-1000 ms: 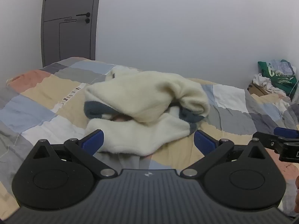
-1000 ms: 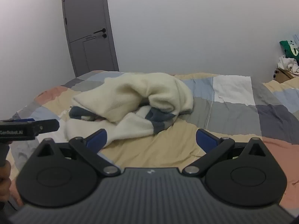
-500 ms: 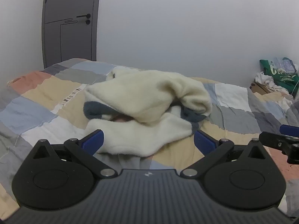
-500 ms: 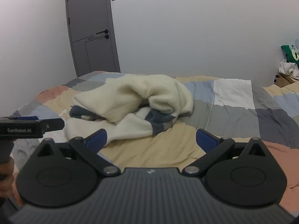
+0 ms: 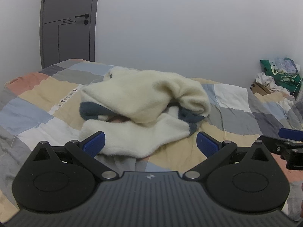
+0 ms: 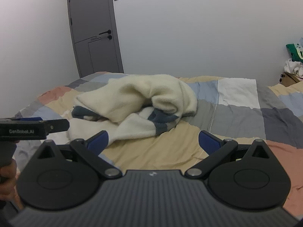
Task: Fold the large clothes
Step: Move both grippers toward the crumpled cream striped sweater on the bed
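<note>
A cream fleece garment with dark blue-grey patches (image 5: 144, 109) lies crumpled in a heap on the patchwork bedcover (image 5: 37, 102). My left gripper (image 5: 150, 144) hovers open just short of its near edge, nothing between the blue pads. In the right wrist view the same garment (image 6: 136, 104) sits ahead and to the left, and my right gripper (image 6: 153, 140) is open over bare bedcover (image 6: 236, 113). Each gripper shows at the edge of the other's view: the right gripper (image 5: 287, 141) and the left gripper (image 6: 34, 128).
A grey door (image 6: 94, 30) stands shut at the back left. A green bag and a pile of clothes (image 5: 278, 75) sit on a box beyond the bed's right side. A white wall runs behind the bed. A hand (image 6: 5, 172) holds the left gripper's handle.
Both views have tilted slightly, so the garment and the bed sit a little lower in frame. The garment itself has not moved, and both grippers remain open.
</note>
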### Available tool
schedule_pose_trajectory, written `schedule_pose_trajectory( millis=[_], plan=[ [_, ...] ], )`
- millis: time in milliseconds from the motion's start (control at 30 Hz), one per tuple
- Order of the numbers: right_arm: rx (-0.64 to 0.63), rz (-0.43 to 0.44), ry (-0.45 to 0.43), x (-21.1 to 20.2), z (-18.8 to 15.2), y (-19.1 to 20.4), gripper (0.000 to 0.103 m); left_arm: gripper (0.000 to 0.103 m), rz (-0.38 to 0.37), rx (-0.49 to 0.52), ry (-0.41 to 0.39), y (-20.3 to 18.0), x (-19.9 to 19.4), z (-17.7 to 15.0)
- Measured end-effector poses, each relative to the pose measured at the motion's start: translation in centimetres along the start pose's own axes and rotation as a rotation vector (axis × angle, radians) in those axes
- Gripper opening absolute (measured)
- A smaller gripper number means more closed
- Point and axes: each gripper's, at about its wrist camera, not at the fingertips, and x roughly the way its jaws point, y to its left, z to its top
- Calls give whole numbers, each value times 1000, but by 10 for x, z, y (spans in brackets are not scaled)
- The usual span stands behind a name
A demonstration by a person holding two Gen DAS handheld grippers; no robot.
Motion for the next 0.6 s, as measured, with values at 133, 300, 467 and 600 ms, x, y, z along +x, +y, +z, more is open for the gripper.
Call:
schedule_pose_trajectory(
  millis=[133, 300, 467, 600],
  plan=[
    [-2, 0, 2, 0, -3, 1, 103, 103, 5, -15, -2, 4, -1, 0],
    [-3, -2, -8, 0, -4, 1, 103, 103, -1, -25, 2, 5, -1, 1],
    [-2, -6, -17, 0, -5, 0, 103, 103, -3, -26, 2, 5, -1, 1],
    [-1, -6, -26, 0, -5, -2, 103, 103, 0, -21, 0, 4, 0, -1]
  ],
)
